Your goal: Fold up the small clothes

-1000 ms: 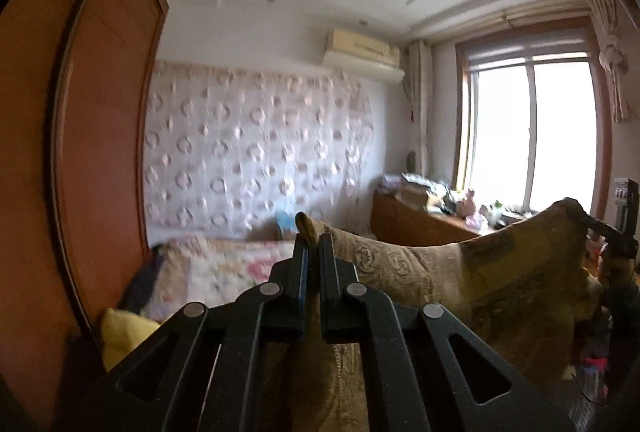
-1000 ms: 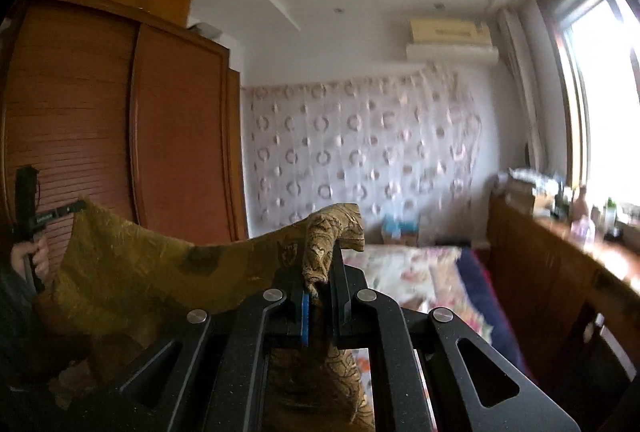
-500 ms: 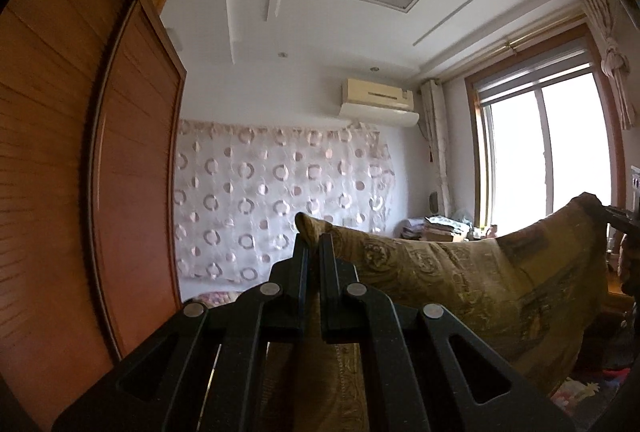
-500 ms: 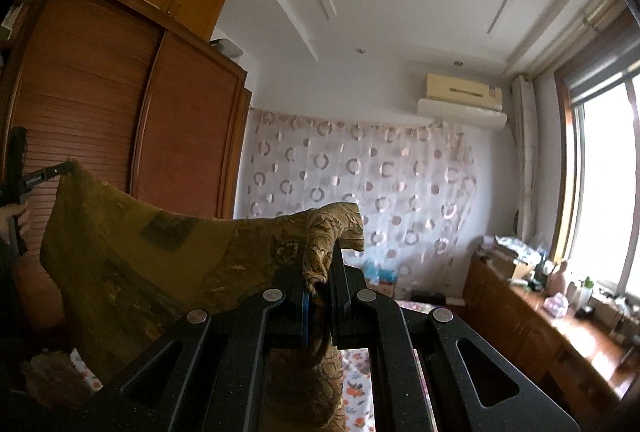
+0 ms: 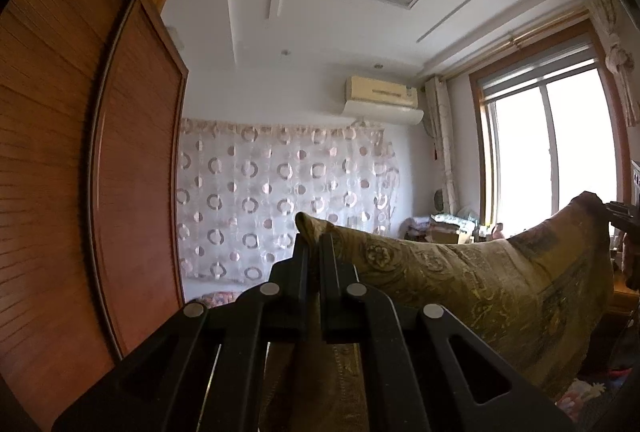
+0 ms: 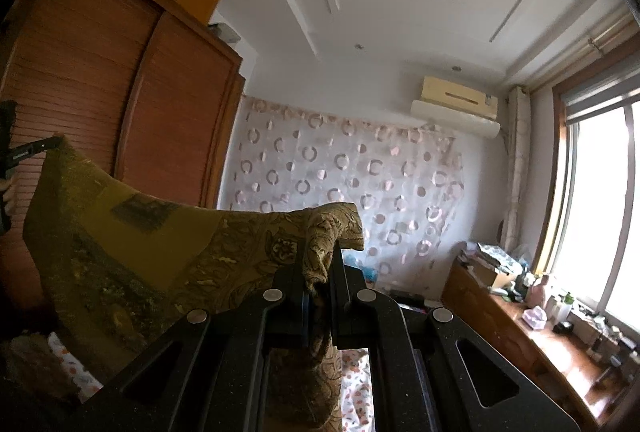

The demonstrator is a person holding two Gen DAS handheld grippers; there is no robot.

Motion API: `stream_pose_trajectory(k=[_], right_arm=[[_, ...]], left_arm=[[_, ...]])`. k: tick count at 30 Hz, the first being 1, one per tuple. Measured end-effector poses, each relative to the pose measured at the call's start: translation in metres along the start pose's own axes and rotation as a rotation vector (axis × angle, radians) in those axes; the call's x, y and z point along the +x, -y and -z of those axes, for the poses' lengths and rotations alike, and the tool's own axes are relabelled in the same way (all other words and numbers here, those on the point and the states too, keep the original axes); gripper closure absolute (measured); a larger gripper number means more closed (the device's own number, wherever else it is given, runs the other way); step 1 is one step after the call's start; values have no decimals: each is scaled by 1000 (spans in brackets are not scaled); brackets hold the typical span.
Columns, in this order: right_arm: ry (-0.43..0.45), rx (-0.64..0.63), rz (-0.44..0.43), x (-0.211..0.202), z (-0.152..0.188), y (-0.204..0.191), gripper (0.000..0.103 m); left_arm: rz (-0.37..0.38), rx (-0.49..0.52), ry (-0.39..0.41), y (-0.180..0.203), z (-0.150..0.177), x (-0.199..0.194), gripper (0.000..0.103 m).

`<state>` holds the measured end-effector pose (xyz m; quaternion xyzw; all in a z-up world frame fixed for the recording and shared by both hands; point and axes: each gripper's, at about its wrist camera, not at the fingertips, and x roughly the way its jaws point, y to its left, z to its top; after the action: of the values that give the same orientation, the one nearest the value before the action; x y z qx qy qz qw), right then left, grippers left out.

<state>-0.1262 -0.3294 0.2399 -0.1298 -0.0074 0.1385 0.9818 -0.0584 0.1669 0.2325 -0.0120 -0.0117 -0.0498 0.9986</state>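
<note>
An olive-gold patterned garment (image 5: 460, 272) hangs stretched in the air between my two grippers. My left gripper (image 5: 314, 244) is shut on one top corner of it. My right gripper (image 6: 318, 260) is shut on the other top corner, which bunches up between the fingers. In the left wrist view the right gripper (image 5: 620, 212) shows at the far right edge, holding the cloth. In the right wrist view the left gripper (image 6: 36, 148) shows at the far left. The garment (image 6: 140, 240) sags a little in the middle and its lower part is out of view.
A tall wooden wardrobe (image 5: 80, 172) stands on the left. A floral bed (image 6: 356, 384) lies below. A cluttered wooden desk (image 6: 532, 328) runs under the window (image 5: 548, 156) on the right. A circle-patterned curtain (image 5: 280, 200) covers the far wall.
Both grippers have risen and tilted upward with the garment; the bed has dropped out of the left view and more ceiling shows. The cloth stays stretched between them.
</note>
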Motion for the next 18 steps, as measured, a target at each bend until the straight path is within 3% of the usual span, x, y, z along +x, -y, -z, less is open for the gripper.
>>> stream_pose_trajectory(k=[4,13,18], right_arm=[[-108,-5,-6,58,21,2,96],[-392,41,-25,230,123,4,96],[-505,6,-38,310,144,-2,96]], left_arm=[[-22,-3,-86,2,29,55,98],[-40,-28,-382,0,152,214,98],[-66,-23,-482,-1,195,277,98]])
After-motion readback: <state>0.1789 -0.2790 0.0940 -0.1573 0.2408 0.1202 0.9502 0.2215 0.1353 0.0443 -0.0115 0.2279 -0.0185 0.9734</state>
